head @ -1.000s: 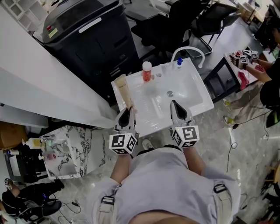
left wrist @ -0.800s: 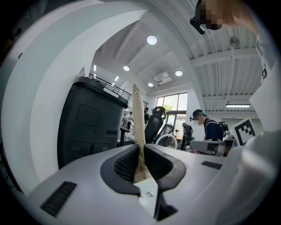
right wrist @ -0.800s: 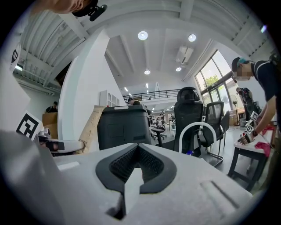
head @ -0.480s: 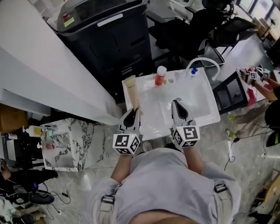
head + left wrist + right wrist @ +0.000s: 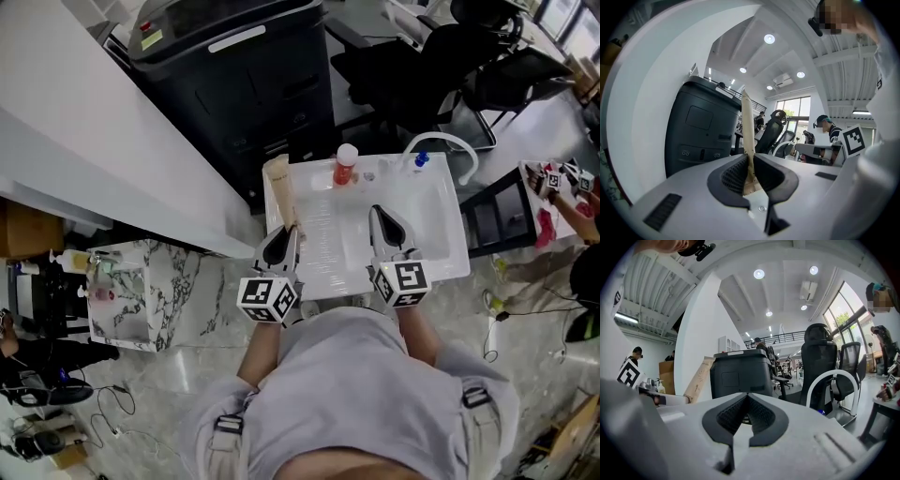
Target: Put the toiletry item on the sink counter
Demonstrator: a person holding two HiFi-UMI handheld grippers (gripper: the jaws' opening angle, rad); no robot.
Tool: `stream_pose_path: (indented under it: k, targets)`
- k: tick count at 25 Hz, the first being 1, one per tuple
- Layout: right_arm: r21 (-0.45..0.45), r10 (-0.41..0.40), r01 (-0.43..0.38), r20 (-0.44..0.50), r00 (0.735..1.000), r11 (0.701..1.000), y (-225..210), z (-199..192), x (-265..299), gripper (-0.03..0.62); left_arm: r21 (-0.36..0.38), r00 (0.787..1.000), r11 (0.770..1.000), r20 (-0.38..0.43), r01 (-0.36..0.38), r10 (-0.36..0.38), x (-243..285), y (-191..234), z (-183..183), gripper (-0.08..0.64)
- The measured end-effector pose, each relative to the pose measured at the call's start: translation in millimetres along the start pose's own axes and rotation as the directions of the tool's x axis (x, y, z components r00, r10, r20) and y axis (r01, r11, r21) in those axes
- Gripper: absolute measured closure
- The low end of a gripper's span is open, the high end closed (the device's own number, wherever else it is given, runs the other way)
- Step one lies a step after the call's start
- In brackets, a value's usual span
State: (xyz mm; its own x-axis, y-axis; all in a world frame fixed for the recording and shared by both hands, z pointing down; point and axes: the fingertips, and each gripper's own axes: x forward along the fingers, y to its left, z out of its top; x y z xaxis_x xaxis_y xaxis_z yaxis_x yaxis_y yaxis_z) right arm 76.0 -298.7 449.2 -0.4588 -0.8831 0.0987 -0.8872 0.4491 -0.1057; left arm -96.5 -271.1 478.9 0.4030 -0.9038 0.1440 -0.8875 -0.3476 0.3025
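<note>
- Head view: the left hand-held gripper [image 5: 286, 234] is clenched on the near end of a beige toiletry tube [image 5: 279, 192].
  - The tube runs away from the person along the left rim of the white sink counter [image 5: 448, 246]. This looks like lining it up with the flat ledge rather than the basin. Whether it already rests there cannot be told.
  - The right hand-held gripper [image 5: 376, 216] hangs over the basin, clear of the tube and apparently idle.
  - A red bottle [image 5: 346, 166] and an arched faucet [image 5: 442, 142] stand at the far edge, well apart from the tube.
- Left gripper view: the jaws of the left hand-held gripper [image 5: 750, 159] pinch the tube [image 5: 748, 119] by its flat crimped tail. The body stands straight out ahead, a steady grip for laying it down lengthwise.
- Right gripper view: the right hand-held gripper [image 5: 746, 400] has its jaws together on nothing. The tube [image 5: 699, 377] shows slanting at the left and the faucet [image 5: 830, 380] at the right.
</note>
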Motion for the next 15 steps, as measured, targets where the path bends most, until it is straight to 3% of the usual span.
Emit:
stream_pose_path:
  k: [15]
  targets:
    - [0.028,0.023,-0.022,-0.030,0.999,0.999,-29.9,-13.7,8.8,0.588,-0.005,0.993,0.997,-0.097,-0.075,0.074,26.9,9.1,-38.0,0.523]
